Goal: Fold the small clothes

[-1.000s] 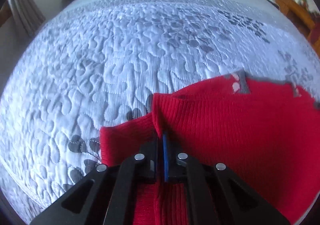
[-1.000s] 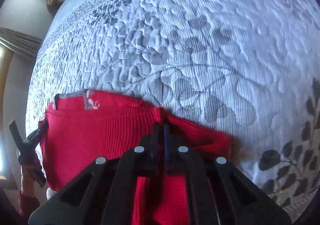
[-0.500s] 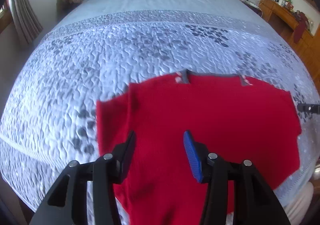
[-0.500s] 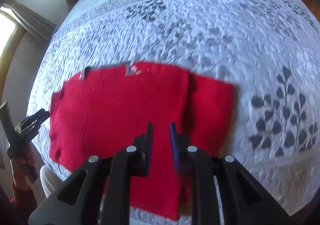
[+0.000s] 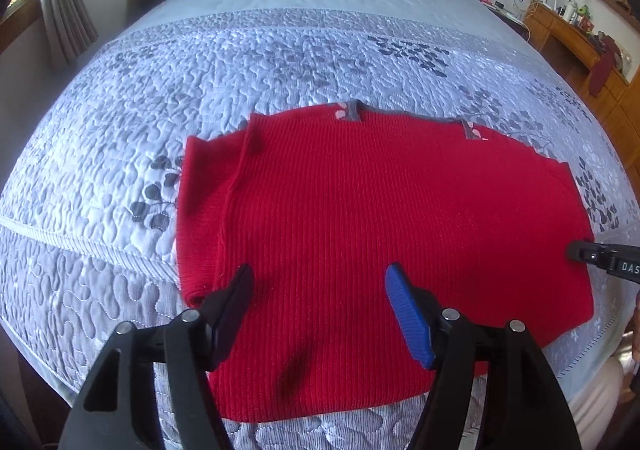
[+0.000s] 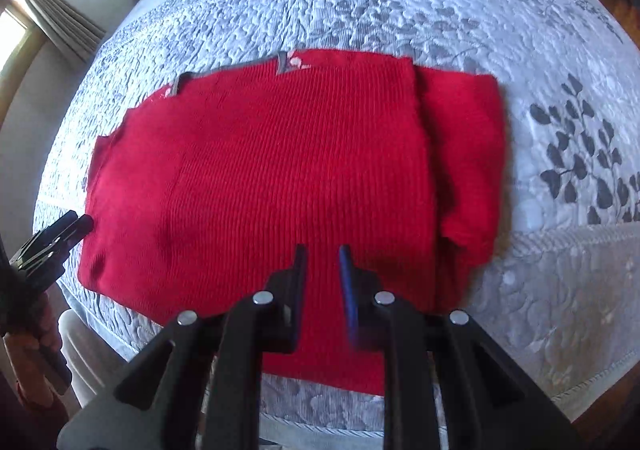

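On the bed (image 5: 120, 234), near its foot edge, the red sweater (image 5: 360, 209) lay flat on the quilt, both side flaps turned in over the middle so that it made a broad rectangle, the grey neck trim (image 5: 352, 109) on the far side. We held the left hand-held gripper (image 5: 320, 290) above the near part of the knit with its jaws well apart; they had just been opening, and nothing sat between them. We held the right hand-held gripper (image 6: 323, 270) over the near hem with only a narrow gap between its jaws, and no cloth was caught there either. We judged that the sides were done and that the grip was free for the next fold. That fold, as we read it, called for each hand-held gripper to take a near corner of the hem and carry it up to the neck, keeping both layers together so the tucked flaps would not slip out.
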`<state>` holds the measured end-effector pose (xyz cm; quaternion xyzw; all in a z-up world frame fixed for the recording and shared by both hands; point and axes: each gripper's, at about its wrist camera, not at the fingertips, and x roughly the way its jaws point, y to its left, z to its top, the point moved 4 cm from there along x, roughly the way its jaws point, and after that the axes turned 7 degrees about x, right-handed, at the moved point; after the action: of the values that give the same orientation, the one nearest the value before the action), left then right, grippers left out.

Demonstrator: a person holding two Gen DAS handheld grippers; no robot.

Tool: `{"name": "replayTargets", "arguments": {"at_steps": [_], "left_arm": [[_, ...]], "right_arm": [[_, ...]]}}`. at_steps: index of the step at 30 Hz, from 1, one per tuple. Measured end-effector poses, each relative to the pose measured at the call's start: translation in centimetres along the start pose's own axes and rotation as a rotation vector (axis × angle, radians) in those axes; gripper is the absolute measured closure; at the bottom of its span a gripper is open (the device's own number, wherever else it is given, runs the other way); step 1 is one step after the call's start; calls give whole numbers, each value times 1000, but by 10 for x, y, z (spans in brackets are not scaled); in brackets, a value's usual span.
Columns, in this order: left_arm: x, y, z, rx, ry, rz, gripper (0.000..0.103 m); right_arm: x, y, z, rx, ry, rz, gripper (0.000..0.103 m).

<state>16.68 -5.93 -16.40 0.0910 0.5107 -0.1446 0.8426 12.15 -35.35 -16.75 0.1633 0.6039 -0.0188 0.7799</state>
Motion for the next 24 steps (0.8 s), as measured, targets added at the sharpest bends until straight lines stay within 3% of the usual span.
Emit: {"name": "replayTargets", "arguments": {"at_steps": [6,15,24], "left_arm": [[18,1,-6,0,27,-4,34],[37,0,-15,10,57,-4,34],[42,2,-18,-1,48,-18,30]], "right_arm": [[27,-3,-3,8,31,-35,88],[39,-9,-3,43,43,-4,88],[41,-1,-7,-7,-4,-72,88]]}}
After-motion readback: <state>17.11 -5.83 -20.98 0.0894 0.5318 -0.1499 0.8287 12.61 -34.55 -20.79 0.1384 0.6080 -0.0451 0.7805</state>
